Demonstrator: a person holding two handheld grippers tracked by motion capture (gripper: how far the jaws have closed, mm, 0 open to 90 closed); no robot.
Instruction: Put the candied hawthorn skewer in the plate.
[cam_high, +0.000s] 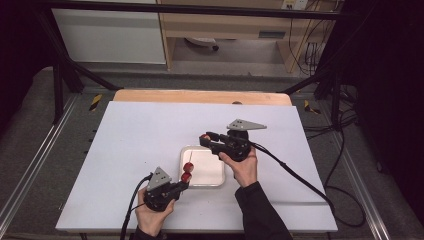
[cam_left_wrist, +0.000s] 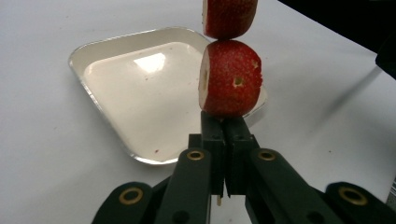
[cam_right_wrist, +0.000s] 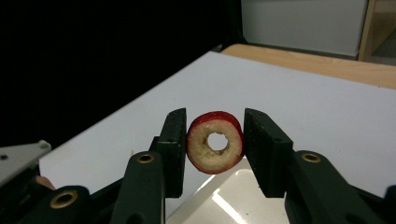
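At the bottom of the high view, left of centre, the left gripper (cam_high: 183, 185) sits in a hand and its jaws are clenched tight on a thin skewer (cam_high: 189, 169) that rises from its tip. In the left gripper view the two black jaws meet at lower centre with the pale skewer end (cam_left_wrist: 218, 200) showing just below them, and a red strawberry piece (cam_left_wrist: 232, 78) rests right on top of the jaw tips at the centre of the frame, with a second strawberry piece (cam_left_wrist: 229, 17) stacked directly above it at the top edge. Behind and to the left of these lies a white tray (cam_left_wrist: 100, 105) on the white table (cam_left_wrist: 42, 154). Farther up in the high view, right of centre, the right gripper (cam_high: 204, 139) hangs above the tray's upper edge (cam_high: 202, 148). In the right gripper view its jaws grasp a hollowed strawberry slice (cam_right_wrist: 215, 143) at the centre of the frame, one pad pressing each side, the cut face and its hole turned toward the camera, with the tray corner (cam_right_wrist: 233, 196) below it.
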